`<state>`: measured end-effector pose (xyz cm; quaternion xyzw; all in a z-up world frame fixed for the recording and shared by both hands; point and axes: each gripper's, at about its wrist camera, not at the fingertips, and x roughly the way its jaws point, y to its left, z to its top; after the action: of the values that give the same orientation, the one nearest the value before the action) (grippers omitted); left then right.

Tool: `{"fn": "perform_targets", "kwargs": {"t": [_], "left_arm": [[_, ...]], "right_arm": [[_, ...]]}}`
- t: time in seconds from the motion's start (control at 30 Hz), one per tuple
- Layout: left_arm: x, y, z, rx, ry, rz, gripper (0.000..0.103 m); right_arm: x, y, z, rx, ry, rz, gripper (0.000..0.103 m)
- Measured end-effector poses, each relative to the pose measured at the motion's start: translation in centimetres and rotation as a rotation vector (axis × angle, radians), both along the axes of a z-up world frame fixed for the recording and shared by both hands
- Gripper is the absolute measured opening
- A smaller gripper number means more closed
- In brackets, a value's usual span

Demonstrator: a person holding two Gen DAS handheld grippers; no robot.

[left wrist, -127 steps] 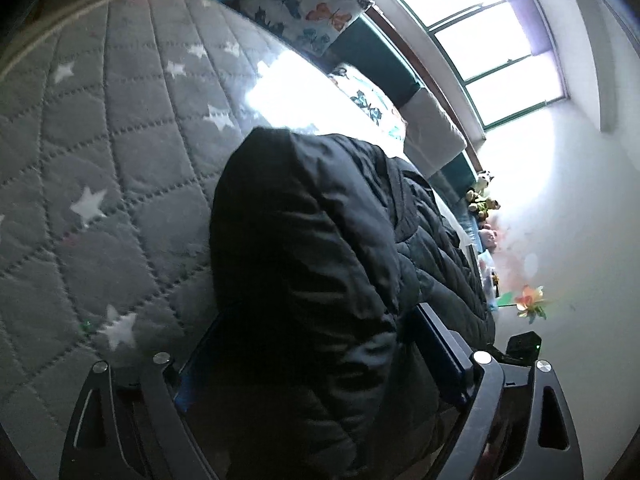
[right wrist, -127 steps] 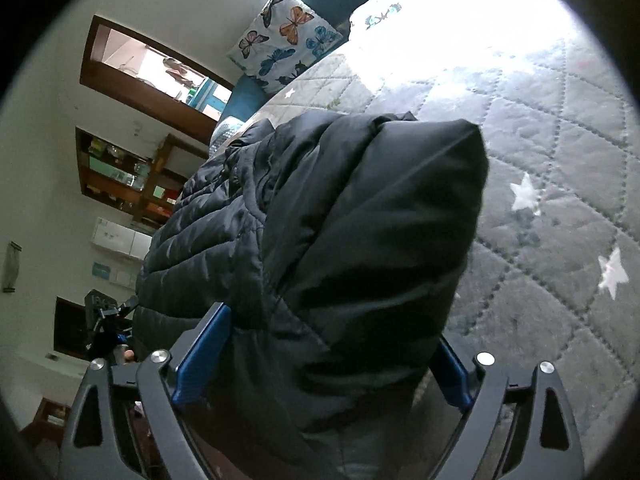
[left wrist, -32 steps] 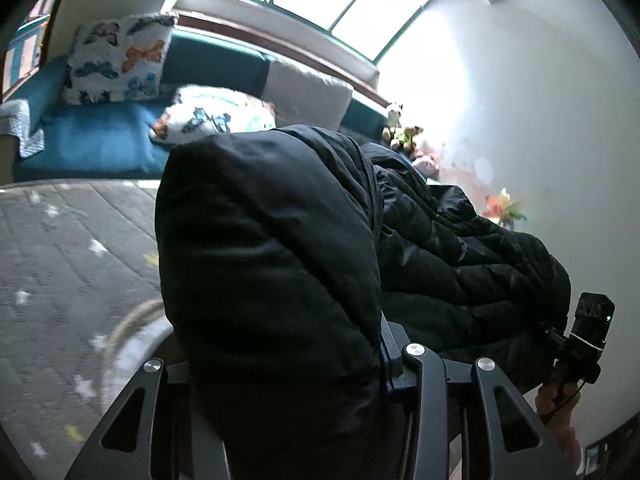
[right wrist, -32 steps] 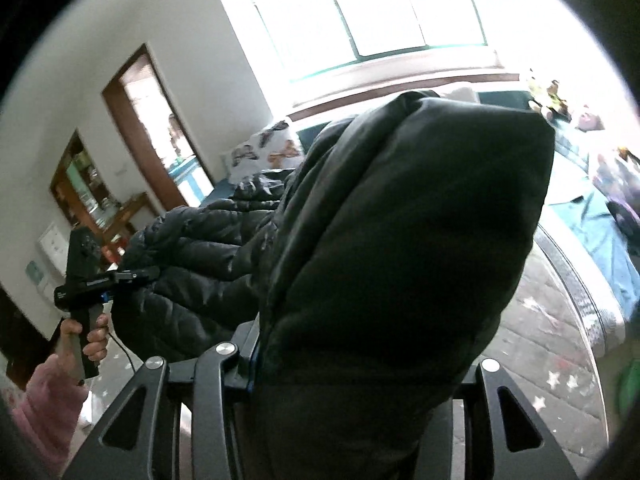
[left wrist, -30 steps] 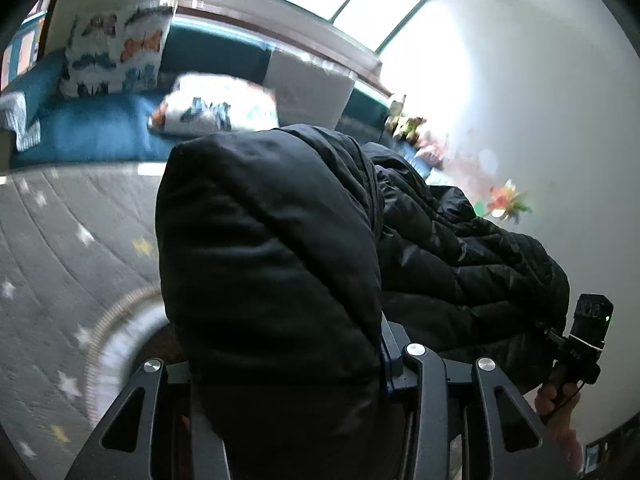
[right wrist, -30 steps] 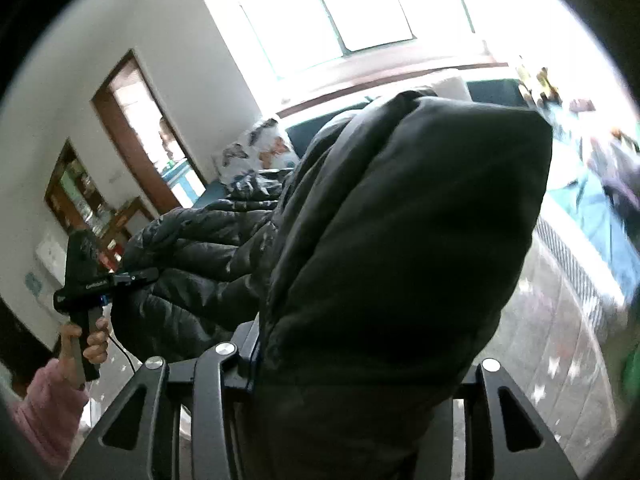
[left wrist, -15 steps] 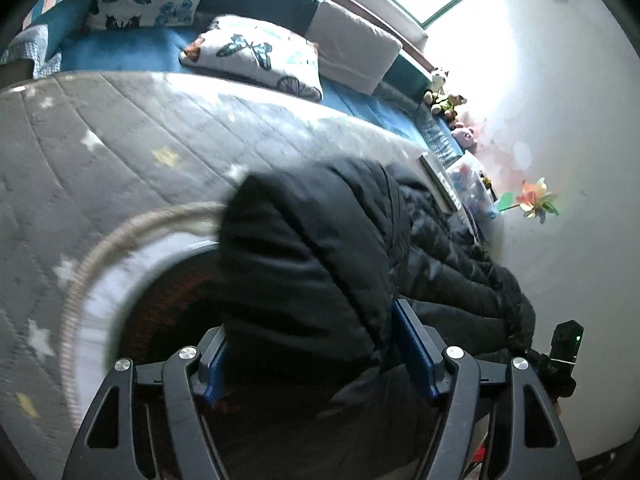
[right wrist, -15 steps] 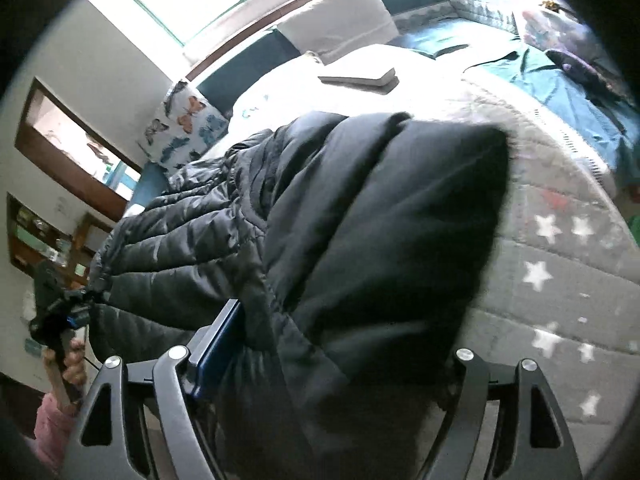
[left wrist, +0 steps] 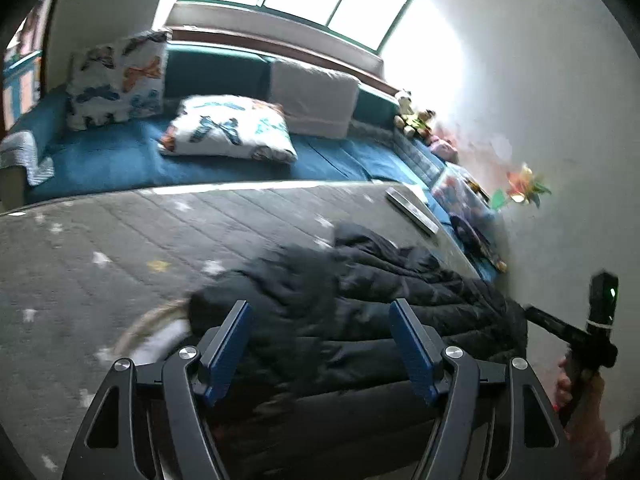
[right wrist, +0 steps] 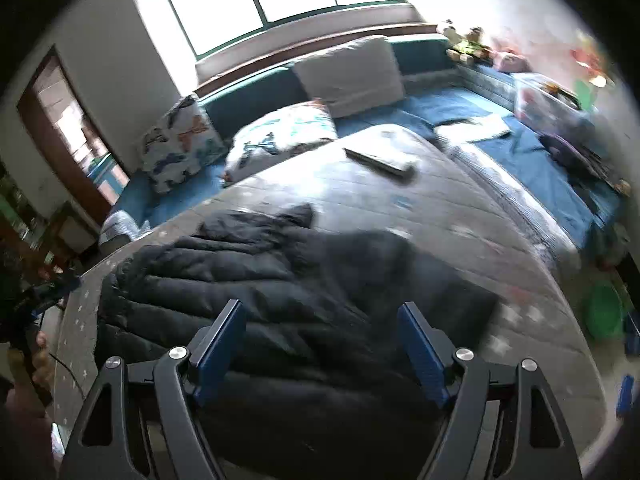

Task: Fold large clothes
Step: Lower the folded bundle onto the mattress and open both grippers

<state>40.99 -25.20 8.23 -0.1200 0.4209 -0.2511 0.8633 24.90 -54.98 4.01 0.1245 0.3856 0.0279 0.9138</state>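
Note:
A black quilted puffer jacket (left wrist: 360, 300) lies spread on the grey star-patterned bed cover (left wrist: 100, 248); it also shows in the right wrist view (right wrist: 280, 288). My left gripper (left wrist: 320, 312) is open and empty, its blue-padded jaws wide apart just above the jacket's near edge. My right gripper (right wrist: 322, 312) is open and empty too, above the jacket's other end. In the left wrist view the right gripper's handle (left wrist: 600, 320) shows at the far right, held by a hand.
A flat dark remote-like object (right wrist: 380, 162) lies on the bed beyond the jacket. Butterfly pillows (left wrist: 228, 132) and a grey cushion (left wrist: 316, 100) sit on the blue bench under the window. Toys line the right wall. A green basin (right wrist: 604, 316) stands on the floor.
Both grippers held the jacket up a second ago, then lowered it to the bed. Now both have opened and let go, and the jacket lies on the cover.

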Motion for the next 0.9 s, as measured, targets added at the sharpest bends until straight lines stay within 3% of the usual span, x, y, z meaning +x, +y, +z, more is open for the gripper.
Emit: {"fn": "perform_targets", "kwargs": {"t": [0.27,0.43,0.47,0.6,0.67,0.83,0.9], "left_arm": [[2.2,-3.5,-5.7,0.014,0.071,-0.030,0.075],[3.0,-4.2,-8.7,0.056,0.078,-0.066,0.074],[3.1,-4.5,-9.5,0.068,0.077,-0.078,0.074],[3.2,-5.2,-11.3,0.091,0.076,-0.087,0.074],[2.5,-5.5,-10.9,0.121,0.053,-0.083,0.074],[-0.5,-5.8,-8.6,0.202,-0.030,-0.094,0.074],[-2.3,-5.6,-7.8,0.194,-0.055,-0.106,0.074]], "right_arm": [[8.0,6.2,-2.5,-0.061,0.053,0.145,0.084],[12.0,5.7,-6.5,-0.091,0.158,0.076,0.062],[12.4,5.1,-7.0,-0.080,0.176,0.054,0.054],[12.4,2.8,-8.0,0.007,0.188,0.001,0.041],[11.8,2.7,-7.6,0.013,0.179,-0.003,0.041],[7.7,4.2,-5.2,-0.079,0.180,0.053,0.046],[5.9,4.6,-4.4,-0.091,0.174,0.067,0.061]]}}
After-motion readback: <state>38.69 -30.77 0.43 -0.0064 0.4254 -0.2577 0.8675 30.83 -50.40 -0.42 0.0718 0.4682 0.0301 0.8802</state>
